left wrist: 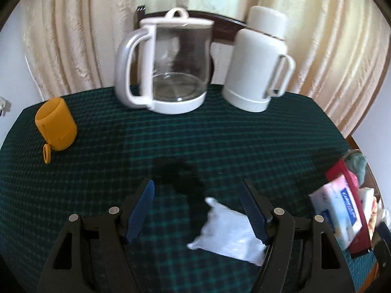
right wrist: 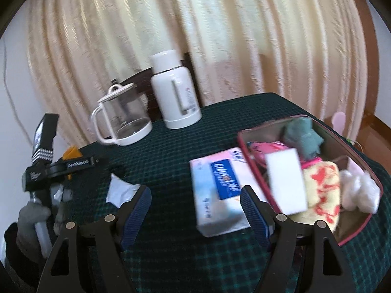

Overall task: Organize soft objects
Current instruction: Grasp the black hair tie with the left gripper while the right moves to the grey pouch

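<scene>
**Both Grippers Open Over Table**

The left gripper is spread wide; a small white soft pouch lies at lower centre, touching its right finger. The right gripper is spread wide, empty; a pink-and-blue tissue pack leans against the filled maroon box at right.

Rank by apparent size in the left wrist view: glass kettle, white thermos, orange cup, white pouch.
1. glass kettle
2. white thermos
3. white pouch, though it lies close to the camera between the open left gripper fingers, so its rank is unsure
4. orange cup
</scene>
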Demonstrator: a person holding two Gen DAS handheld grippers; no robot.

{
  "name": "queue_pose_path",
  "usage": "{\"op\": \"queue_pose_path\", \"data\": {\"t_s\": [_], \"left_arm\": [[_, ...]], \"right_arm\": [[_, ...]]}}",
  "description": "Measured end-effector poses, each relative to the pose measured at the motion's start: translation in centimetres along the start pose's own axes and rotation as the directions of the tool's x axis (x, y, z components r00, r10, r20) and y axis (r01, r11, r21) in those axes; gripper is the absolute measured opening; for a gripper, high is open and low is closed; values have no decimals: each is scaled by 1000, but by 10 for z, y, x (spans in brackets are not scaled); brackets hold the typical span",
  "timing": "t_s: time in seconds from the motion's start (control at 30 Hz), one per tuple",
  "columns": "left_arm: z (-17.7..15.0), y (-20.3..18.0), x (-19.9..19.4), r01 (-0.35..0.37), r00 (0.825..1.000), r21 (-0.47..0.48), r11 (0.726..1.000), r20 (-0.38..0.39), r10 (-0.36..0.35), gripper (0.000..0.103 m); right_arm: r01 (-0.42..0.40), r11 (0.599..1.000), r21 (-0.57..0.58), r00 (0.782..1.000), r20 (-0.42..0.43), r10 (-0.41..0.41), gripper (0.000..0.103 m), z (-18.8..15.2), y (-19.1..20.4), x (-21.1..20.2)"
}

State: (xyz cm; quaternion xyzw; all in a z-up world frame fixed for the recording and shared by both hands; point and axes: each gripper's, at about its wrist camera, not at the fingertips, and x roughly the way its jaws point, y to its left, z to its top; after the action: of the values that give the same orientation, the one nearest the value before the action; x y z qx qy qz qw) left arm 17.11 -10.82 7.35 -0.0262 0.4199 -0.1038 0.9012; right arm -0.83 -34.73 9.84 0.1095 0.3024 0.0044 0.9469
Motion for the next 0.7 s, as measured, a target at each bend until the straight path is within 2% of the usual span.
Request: {"op": "queue_pose_path", "data": {"t_s": [0.2, 0.53, 0.7], "left_arm": [[9, 22, 19, -8, 999, -23, 1000, -41, 7, 79], [22, 40, 67, 18, 990, -121, 993, -135, -34, 80], [27, 39, 80, 36, 987, -171, 985, -149, -62, 80]], "right_arm": [[-39, 999, -17, 999, -39, 38, 80, -1, 13, 15], [-74, 996, -55, 993, -92, 69, 80, -1, 31, 33], [-82, 995, -59, 990, -115, 75, 80, -3, 35, 42]]}}
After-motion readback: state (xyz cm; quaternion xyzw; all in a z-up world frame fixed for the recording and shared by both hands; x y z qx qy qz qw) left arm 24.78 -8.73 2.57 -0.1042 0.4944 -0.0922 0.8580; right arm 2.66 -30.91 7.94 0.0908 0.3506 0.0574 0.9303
